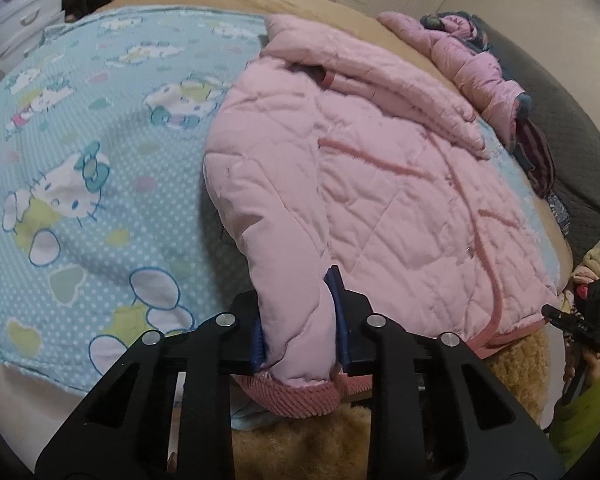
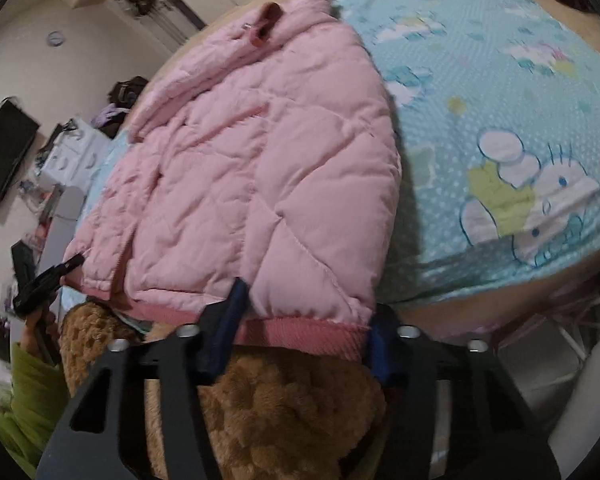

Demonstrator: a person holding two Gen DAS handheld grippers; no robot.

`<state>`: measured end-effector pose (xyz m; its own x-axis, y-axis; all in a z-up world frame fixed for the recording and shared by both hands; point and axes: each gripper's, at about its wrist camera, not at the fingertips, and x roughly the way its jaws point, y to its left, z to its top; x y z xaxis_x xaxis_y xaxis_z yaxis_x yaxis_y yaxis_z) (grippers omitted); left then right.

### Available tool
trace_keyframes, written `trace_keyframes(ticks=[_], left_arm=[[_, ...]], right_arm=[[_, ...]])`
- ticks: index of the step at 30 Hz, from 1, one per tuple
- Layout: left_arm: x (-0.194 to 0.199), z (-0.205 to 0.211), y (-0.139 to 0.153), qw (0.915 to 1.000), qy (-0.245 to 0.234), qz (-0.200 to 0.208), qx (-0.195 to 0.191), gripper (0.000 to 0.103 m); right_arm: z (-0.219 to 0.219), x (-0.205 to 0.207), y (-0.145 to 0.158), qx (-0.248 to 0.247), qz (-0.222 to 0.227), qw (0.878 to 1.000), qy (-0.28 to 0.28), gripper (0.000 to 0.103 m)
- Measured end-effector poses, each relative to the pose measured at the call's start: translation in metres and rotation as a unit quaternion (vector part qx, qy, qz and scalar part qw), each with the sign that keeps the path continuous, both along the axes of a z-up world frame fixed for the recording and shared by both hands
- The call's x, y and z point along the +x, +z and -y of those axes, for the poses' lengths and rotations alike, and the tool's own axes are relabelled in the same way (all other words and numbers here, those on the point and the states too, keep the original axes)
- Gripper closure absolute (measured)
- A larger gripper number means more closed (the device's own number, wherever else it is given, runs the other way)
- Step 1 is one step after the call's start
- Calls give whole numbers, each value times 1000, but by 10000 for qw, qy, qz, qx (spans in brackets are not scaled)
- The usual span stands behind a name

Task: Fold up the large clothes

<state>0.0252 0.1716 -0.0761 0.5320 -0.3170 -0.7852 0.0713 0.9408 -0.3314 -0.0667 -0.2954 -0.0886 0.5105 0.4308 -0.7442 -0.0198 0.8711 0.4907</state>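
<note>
- Nearest in the left wrist view, the left gripper [image 1: 298,320] is clamping its blue pads onto the sleeve cuff [image 1: 300,394] of a pink quilted jacket [image 1: 380,184], with the sleeve bunched narrow between the jaws and the ribbed cuff hanging just below them.
- Nearest in the right wrist view, the right gripper [image 2: 304,336] is straddling the jacket's ribbed hem [image 2: 300,334] at its near corner; the left pad is lying against the fabric, but whether the pads are actually pressing on it is hard to tell.
- Directly beneath both grippers, a fuzzy brown blanket [image 2: 284,408] is covering the near edge of the bed.
- The pink quilted jacket [image 2: 244,168] is lying spread flat on a light blue cartoon-print sheet [image 1: 92,152], its hem towards the grippers and its collar at the far end.
- Only the left wrist view is showing a second, smaller pink puffer coat [image 1: 472,60] heaped with dark clothes near the jacket's far right side.
- Only the right wrist view is showing a dark screen [image 2: 4,160] on the wall and cluttered white drawers [image 2: 76,152] beyond the bed.
- Each view is catching the other gripper at its edge, with a green sleeve [image 1: 580,412] behind it, cut off by the frame.
- The far cupboards are blurred and curved by the lens.
</note>
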Motion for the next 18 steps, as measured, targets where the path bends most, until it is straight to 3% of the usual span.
trace_keyframes(ticks=[2, 4, 10, 18], left_arm=[[-1, 1, 10, 9998, 15, 188, -54, 88], [-2, 3, 18, 9994, 33, 329, -38, 89], [-1, 12, 46, 9971, -15, 759, 83, 89], [8, 19, 68, 9945, -26, 1036, 113, 89]], right_arm=[[1, -2, 11, 111, 292, 9995, 17, 81], [3, -4, 25, 231, 612, 9979, 15, 85], [8, 2, 62, 552, 1379, 9889, -92, 88], [8, 26, 97, 628, 1864, 9804, -115, 89]])
